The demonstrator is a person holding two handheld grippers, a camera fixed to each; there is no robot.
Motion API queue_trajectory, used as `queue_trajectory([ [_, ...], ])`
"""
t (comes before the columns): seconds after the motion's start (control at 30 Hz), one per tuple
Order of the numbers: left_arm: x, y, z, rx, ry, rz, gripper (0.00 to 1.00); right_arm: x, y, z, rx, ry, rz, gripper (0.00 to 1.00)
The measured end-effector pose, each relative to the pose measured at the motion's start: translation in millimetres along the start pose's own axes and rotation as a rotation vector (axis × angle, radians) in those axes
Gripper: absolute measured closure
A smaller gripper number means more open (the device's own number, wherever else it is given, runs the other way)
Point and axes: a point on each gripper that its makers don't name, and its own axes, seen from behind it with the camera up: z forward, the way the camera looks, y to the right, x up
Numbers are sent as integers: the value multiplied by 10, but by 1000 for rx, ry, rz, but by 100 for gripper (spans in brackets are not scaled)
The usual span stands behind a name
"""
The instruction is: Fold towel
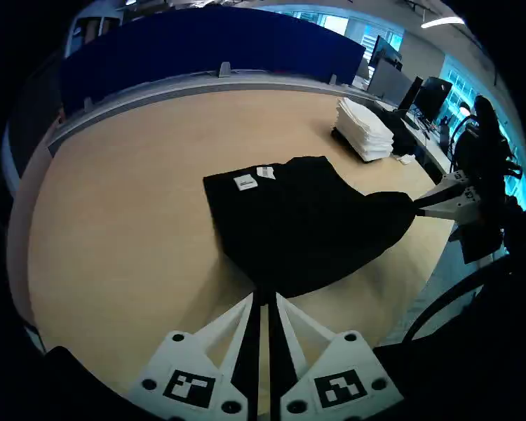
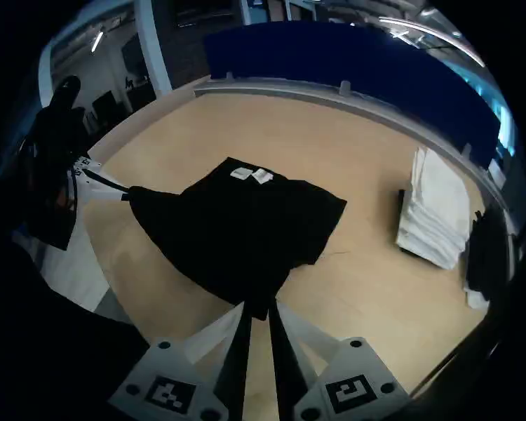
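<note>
On wood surface [image 1: 123,210], centre: black towel [image 1: 298,217], far edge w/ tags [image 1: 254,177] lying flat, near edge raised. Left claw [image 1: 265,302] & right claw [image 2: 260,309] each pinched closed on a near corner. Fold looks begun, not laid; carry-over to far edge left to do.

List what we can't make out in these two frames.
- Left gripper view: the tips of the left gripper are lost in the black towel, so pad contact is hidden.
- Right gripper view: same for the right gripper.
- White labels: too small to read.
- Right gripper view: layers of the white towel stack blur together, so they are uncountable.
- Table beneath the towel: covered by it.
</note>
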Motion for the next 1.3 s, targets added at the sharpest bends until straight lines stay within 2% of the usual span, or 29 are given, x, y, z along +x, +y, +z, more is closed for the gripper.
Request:
queue_trajectory([
  [0.2,64,6,1,1,10,-7,93,28,15,14,-1,3,1,82],
  [0.47,240,-18,-15,3,24,1,93,203,78,-12,1,16,-5,83],
  [0.77,534,-156,84,8,37,-1,93,436,214,64,19,15,18,83],
  [0.97,777,-267,227,14,51,16,93,590,405,165,7,-5,-14,83],
  [1.1,869,-364,401,27,46,18,93,708,551,296,4,-18,-17,83],
  [1.3,932,-503,700,40,28,-9,93,841,787,586,-11,-35,11,83],
])
